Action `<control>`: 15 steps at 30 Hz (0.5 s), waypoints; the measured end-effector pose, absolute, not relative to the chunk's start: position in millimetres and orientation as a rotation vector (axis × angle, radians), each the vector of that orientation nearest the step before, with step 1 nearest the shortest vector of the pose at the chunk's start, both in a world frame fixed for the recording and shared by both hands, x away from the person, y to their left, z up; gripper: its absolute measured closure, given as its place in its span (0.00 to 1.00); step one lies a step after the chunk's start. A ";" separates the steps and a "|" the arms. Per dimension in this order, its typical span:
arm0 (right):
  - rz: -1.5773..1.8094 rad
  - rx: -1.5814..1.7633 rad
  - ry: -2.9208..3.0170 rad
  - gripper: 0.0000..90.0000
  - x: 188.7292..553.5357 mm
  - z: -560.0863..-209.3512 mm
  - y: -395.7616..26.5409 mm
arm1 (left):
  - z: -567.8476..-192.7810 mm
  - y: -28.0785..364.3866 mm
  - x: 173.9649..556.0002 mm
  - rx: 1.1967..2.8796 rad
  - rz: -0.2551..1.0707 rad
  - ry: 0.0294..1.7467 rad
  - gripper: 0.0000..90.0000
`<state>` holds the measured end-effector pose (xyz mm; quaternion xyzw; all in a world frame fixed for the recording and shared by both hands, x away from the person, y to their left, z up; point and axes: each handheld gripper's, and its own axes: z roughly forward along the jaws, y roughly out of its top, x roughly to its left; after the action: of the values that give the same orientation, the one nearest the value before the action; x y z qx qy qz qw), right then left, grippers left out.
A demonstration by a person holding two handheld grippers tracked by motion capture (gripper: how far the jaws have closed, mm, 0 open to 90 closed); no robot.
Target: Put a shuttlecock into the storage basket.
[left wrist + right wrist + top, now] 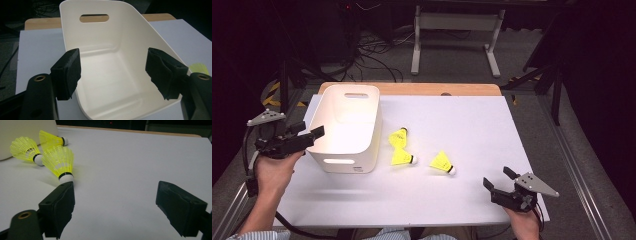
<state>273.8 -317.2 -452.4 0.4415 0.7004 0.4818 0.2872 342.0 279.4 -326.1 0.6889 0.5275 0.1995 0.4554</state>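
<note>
On the white table [422, 195], left tongs [112, 72] view shows bin [100, 50] interior bare.

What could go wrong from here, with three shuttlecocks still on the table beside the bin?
1. The left hand-held gripper hangs open at the white bin's rim; a bump may slide the light bin.
2. Two shuttlecocks lie touching, so grasping one may roll the other.
3. The third shuttlecock lies on its side, nearest the open right hand-held gripper; the jaws may crush its skirt.
</note>
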 end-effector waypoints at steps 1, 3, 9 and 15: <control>1.290 1.178 1.870 0.18 273.6 -452.3 -317.2 | -326.1 278.0 343.0 1.703 0.490 1.296 0.33; 1.291 1.178 1.870 0.18 273.4 -452.3 -317.2 | -326.0 273.5 345.5 1.706 0.485 1.288 0.33; 1.292 1.175 1.874 0.18 273.6 -452.4 -317.0 | -324.5 260.9 350.5 1.726 0.474 1.268 0.33; 1.293 1.174 1.875 0.19 273.7 -452.4 -316.9 | -322.7 247.1 355.4 1.754 0.457 1.242 0.33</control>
<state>273.7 -316.9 -452.4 0.4390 0.7013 0.4836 0.2857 355.4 247.1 -322.7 0.7108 0.5035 0.1850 0.4549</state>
